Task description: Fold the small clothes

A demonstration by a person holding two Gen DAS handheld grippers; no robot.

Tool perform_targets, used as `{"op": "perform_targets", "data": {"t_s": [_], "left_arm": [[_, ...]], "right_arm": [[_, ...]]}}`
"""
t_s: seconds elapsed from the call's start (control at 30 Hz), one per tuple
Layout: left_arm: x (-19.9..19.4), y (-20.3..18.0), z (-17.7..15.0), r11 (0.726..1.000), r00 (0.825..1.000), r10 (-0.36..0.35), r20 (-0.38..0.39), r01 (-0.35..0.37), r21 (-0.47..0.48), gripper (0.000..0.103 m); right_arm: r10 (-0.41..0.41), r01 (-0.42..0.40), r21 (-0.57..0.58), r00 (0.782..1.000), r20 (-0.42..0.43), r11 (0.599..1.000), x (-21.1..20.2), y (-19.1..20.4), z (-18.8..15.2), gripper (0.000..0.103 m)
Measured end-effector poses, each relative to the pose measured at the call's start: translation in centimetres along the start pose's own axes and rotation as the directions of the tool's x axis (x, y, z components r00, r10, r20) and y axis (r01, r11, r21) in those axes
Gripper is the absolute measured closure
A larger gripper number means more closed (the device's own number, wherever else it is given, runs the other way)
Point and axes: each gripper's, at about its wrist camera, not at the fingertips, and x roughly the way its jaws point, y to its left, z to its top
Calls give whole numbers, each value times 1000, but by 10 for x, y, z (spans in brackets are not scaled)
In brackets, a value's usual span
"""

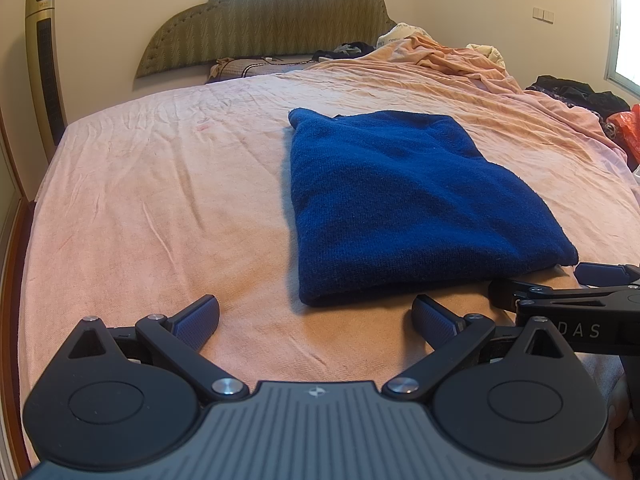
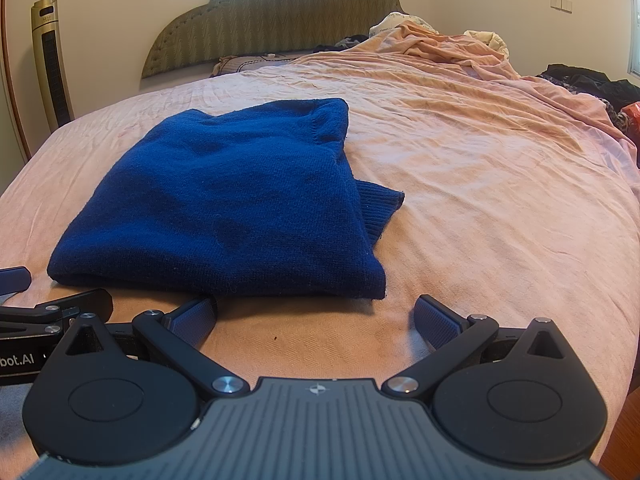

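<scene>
A dark blue knitted sweater (image 1: 400,204) lies folded into a rectangle on the pink bed sheet (image 1: 160,200). My left gripper (image 1: 316,320) hovers open just short of its near edge, nothing between the fingers. In the right wrist view the same sweater (image 2: 224,204) lies ahead and to the left, with a ribbed hem (image 2: 380,208) sticking out at its right side. My right gripper (image 2: 316,320) is open and empty near the sweater's near right corner. Each gripper shows at the edge of the other's view: the right gripper (image 1: 560,284) and the left gripper (image 2: 36,296).
A bunched peach blanket (image 1: 452,60) and pillows lie at the far right of the bed below a padded headboard (image 1: 272,20). Dark clothes and an orange bag (image 1: 624,128) sit at the right edge. A gold tower fan (image 1: 44,68) stands at the left wall.
</scene>
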Motion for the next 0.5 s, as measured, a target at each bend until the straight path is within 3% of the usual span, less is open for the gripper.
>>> {"op": "perform_targets", "data": {"t_s": [0.5], "left_arm": [[0,0,0,1000,1000,-2,0,2,-2,0]], "right_arm": [[2,-2,2,1000,0,1000,0,-1,0,0]]}}
